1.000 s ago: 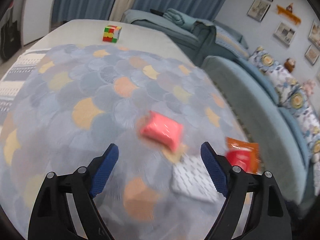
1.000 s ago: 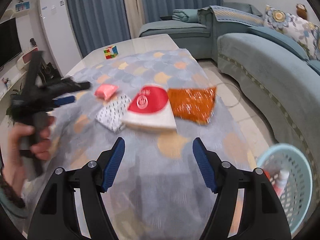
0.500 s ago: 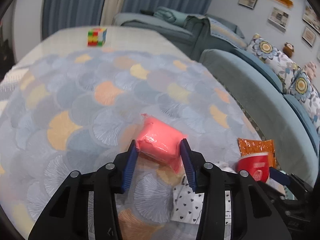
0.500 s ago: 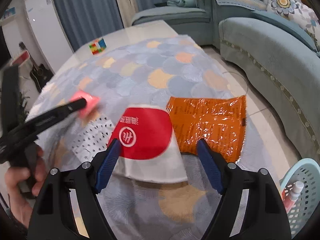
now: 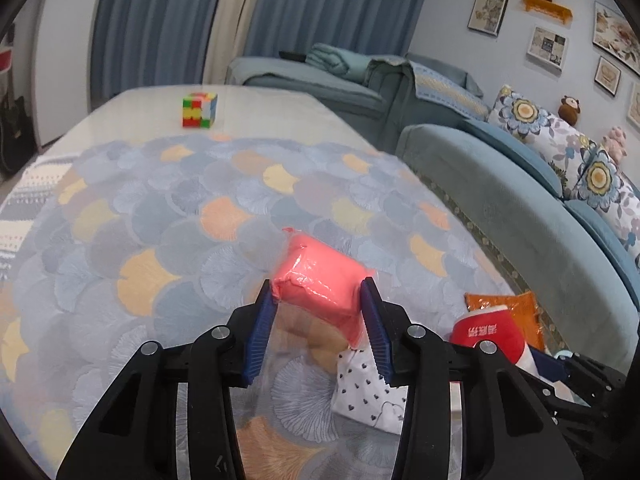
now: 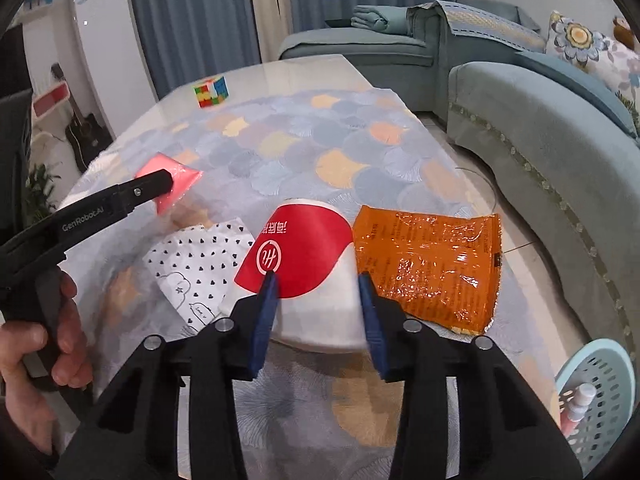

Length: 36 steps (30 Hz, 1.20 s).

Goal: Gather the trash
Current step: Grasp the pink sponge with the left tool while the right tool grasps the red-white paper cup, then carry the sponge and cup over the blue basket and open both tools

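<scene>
Pink and glossy, the plastic packet [image 5: 320, 284] sits pinched between the blue pads of the left hand-held gripper [image 5: 318, 300], lifted a little off the patterned cloth [image 5: 160, 216] on the surface. In the right wrist view the right hand-held gripper [image 6: 314, 284] has just been closing, and its pads now press both flanks of the red-and-white paper cup [image 6: 304, 264], which lies on its side. At the cup's 3 o'clock, touching it, lies an orange foil wrapper [image 6: 432, 264]; at its 9 o'clock a white heart-print paper bag [image 6: 196, 264]. A colour cube [image 6: 211, 91] stands far off at 11 o'clock. A pale blue basket [image 6: 600, 392] stands at 4 o'clock, off the surface's edge.
</scene>
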Each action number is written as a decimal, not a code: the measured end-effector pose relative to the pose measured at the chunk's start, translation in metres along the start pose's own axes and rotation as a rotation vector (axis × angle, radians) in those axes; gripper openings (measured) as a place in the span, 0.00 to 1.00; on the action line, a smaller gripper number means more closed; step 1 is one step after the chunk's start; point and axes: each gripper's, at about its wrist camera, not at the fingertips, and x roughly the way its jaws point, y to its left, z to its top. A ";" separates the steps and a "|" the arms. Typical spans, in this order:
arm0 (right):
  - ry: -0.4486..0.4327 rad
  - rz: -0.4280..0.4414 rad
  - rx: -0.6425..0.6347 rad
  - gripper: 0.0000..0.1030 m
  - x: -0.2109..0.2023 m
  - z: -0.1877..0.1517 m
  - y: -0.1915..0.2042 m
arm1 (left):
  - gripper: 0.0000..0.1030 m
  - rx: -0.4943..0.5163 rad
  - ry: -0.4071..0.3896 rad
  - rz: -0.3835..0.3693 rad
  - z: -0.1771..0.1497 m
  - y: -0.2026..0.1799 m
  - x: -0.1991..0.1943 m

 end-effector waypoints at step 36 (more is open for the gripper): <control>-0.193 -0.246 0.377 0.17 -0.273 -0.122 -0.228 | 0.40 0.176 0.074 -0.497 -0.057 -0.314 -0.138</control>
